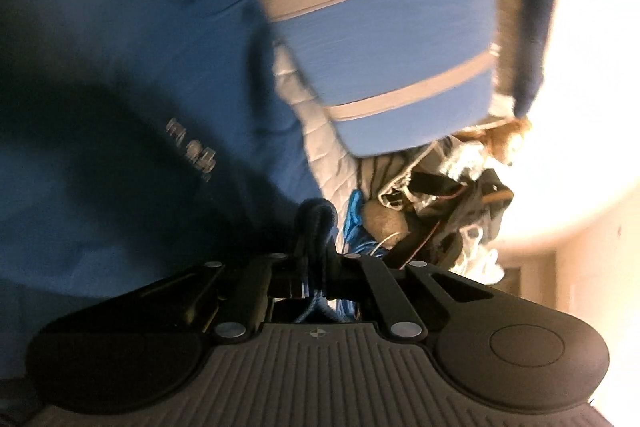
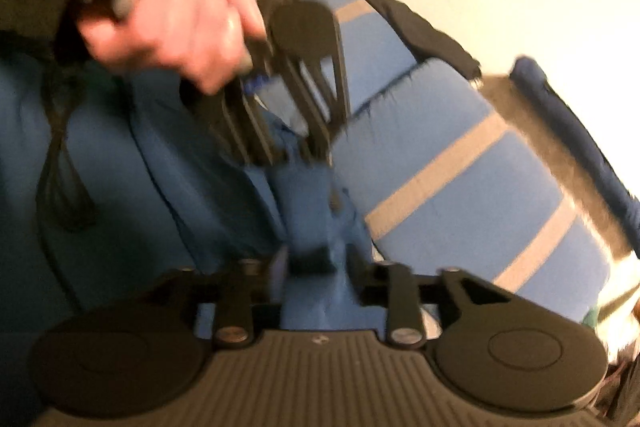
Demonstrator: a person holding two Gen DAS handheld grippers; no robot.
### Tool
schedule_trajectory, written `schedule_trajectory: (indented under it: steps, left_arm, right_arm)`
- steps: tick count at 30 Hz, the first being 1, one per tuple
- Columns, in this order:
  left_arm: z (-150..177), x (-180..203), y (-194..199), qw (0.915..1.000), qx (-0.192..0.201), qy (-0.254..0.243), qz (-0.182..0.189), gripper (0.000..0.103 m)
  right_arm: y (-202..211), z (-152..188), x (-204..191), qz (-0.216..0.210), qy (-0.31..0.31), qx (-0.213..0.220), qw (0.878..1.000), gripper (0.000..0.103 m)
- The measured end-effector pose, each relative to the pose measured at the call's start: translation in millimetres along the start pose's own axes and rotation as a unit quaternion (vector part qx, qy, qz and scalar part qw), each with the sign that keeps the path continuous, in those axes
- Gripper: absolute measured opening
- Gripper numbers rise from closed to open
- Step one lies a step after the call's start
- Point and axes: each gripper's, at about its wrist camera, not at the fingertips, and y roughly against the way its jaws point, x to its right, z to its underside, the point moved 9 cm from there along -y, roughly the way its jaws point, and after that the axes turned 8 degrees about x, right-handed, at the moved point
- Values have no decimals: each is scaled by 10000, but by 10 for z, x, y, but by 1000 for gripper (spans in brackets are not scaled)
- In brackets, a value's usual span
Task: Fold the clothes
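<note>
The blue garment [image 1: 120, 75] is soft, matte knit with small pale lettering, bunched in folds against a lighter blue cushion [image 1: 384, 39] crossed by flat grey stripes. The left gripper [image 1: 314, 227] is clenched on a dark rolled edge of that cloth. The right gripper [image 2: 316, 259] stands parted, blue fabric between its black fingers, though blur hides whether they touch it. A hand [image 2: 180, 15] clasps the left tool.
</note>
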Motion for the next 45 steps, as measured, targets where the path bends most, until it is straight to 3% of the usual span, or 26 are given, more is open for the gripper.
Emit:
schedule_trajectory:
  steps: [2,6,16,25,34,39,43,45]
  left_arm:
    - [-37,132,83,9995,130,-292,2,5]
    - [-125,370,244,9964,381,-756,50,5]
    - [-314,721,634,9876,930,-1262,103,5]
    - [-480,822,989,9802,1285,-1509,-11,5]
    - [-767,834,1428,9732,1697,-1548,-104,5]
    - [-906,708,1642,9702,1850,-1545,-264,5]
    - [-1013,565,1819,9696,1942,-1432,-401,5]
    - [-1047,495,1883,9687,1955,-1454,-484,5]
  right_arm:
    - [2,94,74,111,-62,-138,9998,77]
    - [13,366,227,248,-444,-567,9971,87]
    - [-32,1159,637,1063,-1197,-1519,9753,98]
    - [-15,1483,925,1516,-2737,-1890,9308,99]
    - [-101,1461,1038,1218,-3781,-1862,8987,95]
    - [-180,1475,1007,1067,-4091,-1971,8845,77]
    - [-185,1452,939,955,-4146,-1953,8836,75]
    - [-178,1413,889,839,-4182,-1898,8843,65]
